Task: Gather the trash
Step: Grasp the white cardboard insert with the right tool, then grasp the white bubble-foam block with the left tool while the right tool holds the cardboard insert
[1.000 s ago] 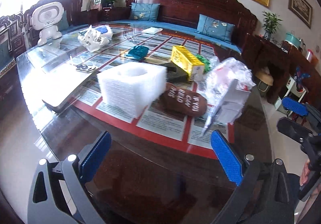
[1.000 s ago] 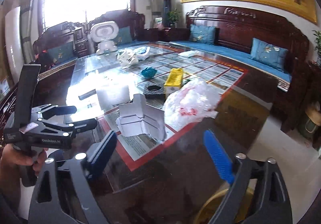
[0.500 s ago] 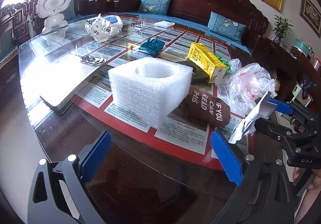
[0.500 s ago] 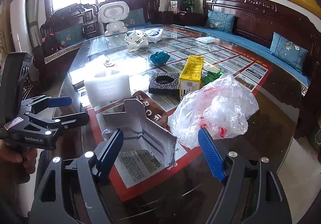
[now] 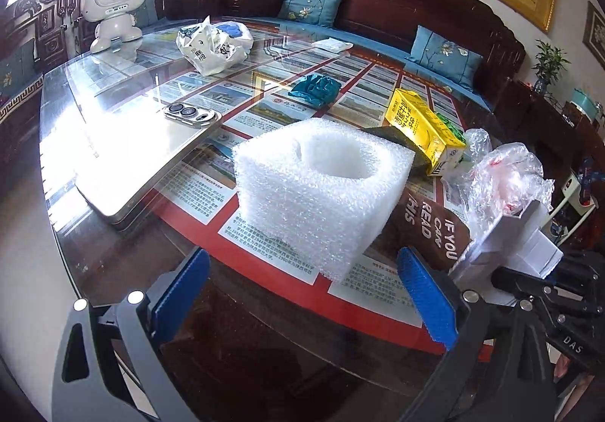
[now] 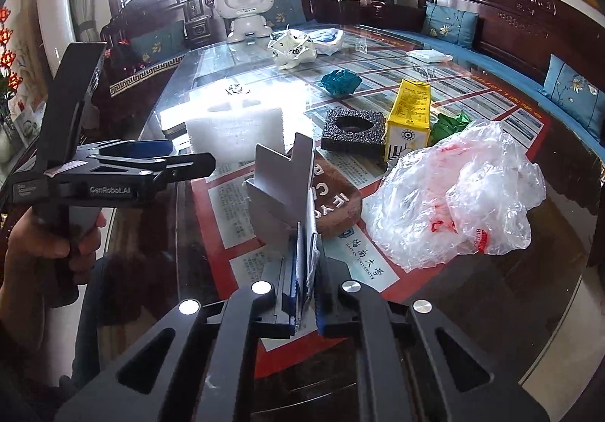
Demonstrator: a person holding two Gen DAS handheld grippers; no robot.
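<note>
I have the first pick in hand: my right gripper (image 6: 304,293) has just closed, and its blue fingers (image 6: 290,280) are now clamped on the lower edge of the flattened white cardboard box (image 6: 281,191), which stands up between them at the near edge of the glass-topped counter (image 6: 472,308). Whether the card has left the glass I cannot tell from either view. My left gripper (image 5: 302,293) has its fingers (image 5: 427,303) wide apart with nothing between them, hovering near the white foam packing block with a round hollow (image 5: 321,191), which sits just beyond its tips.

The rest of the trash lies on the counter: a crumpled clear plastic bag with red print (image 6: 457,195) to the right of the card, a brown pouch with white lettering (image 6: 334,202) just behind it, a black foam square with a hole (image 6: 353,132), a yellow carton (image 6: 410,119) with green wrapping at its far right, and a teal crumpled wad (image 6: 340,81) farther off. A silver tablet (image 5: 124,161) and a white toy robot (image 5: 113,6) on the left look like keepers, not trash.

I see no bin in either view, so my next move, as I judge it, is to lift the card clear without sweeping the pouch or bag along, and carry it to wherever the trash goes. The left fingers could meanwhile close across the foam block, which looks wide for their span.
</note>
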